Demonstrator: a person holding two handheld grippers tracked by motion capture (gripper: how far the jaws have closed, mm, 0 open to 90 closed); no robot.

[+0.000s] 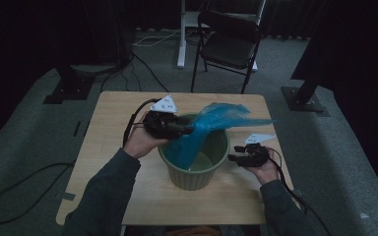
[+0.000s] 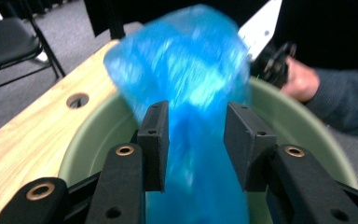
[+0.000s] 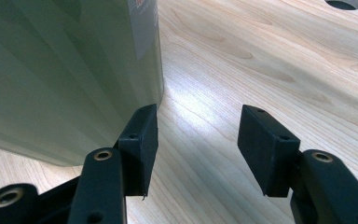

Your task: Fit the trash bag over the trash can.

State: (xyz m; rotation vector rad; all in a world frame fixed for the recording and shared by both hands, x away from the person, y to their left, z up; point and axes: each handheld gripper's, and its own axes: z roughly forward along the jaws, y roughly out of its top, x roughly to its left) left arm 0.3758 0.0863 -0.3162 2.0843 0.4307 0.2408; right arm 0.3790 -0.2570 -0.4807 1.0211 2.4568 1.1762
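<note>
High view: green bin point(image 1: 197, 172) sits mid-table, nearer the front edge than the back. Blue plastic bag point(image 1: 211, 129) is half in it, the top billowing up and toward the right edge, lower part draped down the inner wall.

Left gripper point(image 1: 174, 129) is at the bin's left rim. In the left gripper view the bag runs straight between its jaws, which stand apart with film filling the gap (motion blur, so I cannot tell whether they actually pinch it). My guess: I'm feeding the bag in as a liner.

Right gripper point(image 3: 196, 140) is wide open, holding nothing, low beside the bin's outer wall on the bare table point(image 3: 270, 60). Probably parked there to steady the bin or take the far rim next.
</note>
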